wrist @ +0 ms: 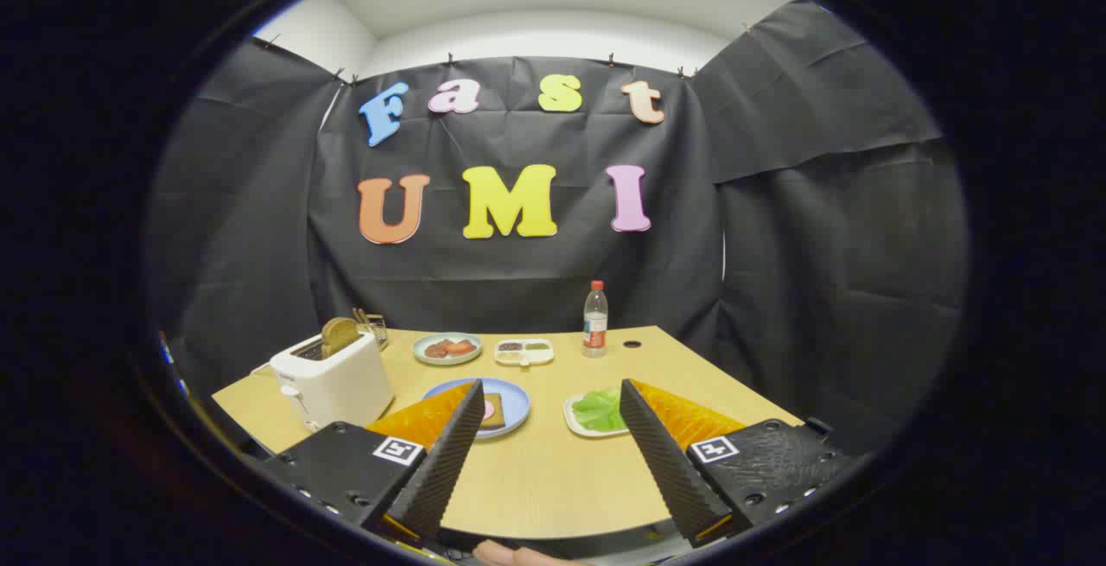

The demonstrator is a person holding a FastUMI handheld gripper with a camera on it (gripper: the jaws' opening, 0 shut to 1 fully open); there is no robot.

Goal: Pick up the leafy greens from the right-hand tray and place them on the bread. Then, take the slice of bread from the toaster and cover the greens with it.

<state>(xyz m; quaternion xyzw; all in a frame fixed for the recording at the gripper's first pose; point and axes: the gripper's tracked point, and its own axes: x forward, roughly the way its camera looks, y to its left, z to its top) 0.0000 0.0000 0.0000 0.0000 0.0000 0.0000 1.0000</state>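
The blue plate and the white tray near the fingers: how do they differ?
The blue plate is round and holds a slice of bread; the white tray looks squarish with rounded corners and holds leafy greens. The plate sits just beyond one fingertip, nearer the toaster; the tray lies beside the other. Both rest flat on the wooden table. The gripper is open, holding nothing.

Toaster (333,383) left of plate (517,400); greens (601,409) right.

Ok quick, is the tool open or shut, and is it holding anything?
Tool: open, fingers wide apart above the table, holding nothing; the leafy greens lie by one fingertip.
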